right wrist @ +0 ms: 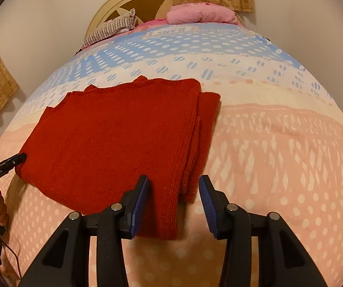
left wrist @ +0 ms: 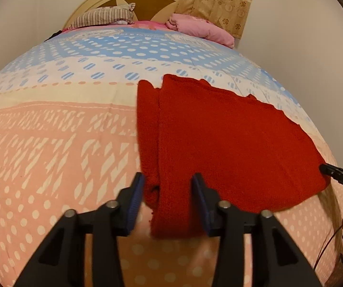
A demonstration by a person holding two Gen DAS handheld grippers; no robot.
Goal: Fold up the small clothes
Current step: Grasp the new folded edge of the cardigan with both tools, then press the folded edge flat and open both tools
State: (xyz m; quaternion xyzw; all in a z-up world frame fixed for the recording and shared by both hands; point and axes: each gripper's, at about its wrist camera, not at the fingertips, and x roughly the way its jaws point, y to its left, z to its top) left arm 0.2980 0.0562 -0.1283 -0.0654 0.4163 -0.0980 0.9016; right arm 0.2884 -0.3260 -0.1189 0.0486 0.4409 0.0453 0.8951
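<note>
**Both grippers spread over folded red knit**

Red knit garment [left wrist: 219, 143] lies folded flat on the patterned bedspread [left wrist: 52, 143], well short of the headboard [left wrist: 133, 0]. Left gripper [left wrist: 169, 198]: jaws apart, straddling the garment's near-left corner, nothing clamped. Right gripper [right wrist: 174, 203]: jaws apart, astride the near-right corner, nothing clamped. Striped pillow [right wrist: 109, 28] and pink bundle [right wrist: 200, 13] sit by the headboard.

Fuzzy matt knitted red garment [left wrist: 219, 143], soft printed cotton bedspread [left wrist: 52, 143], matt black plastic gripper [left wrist: 168, 201]
</note>
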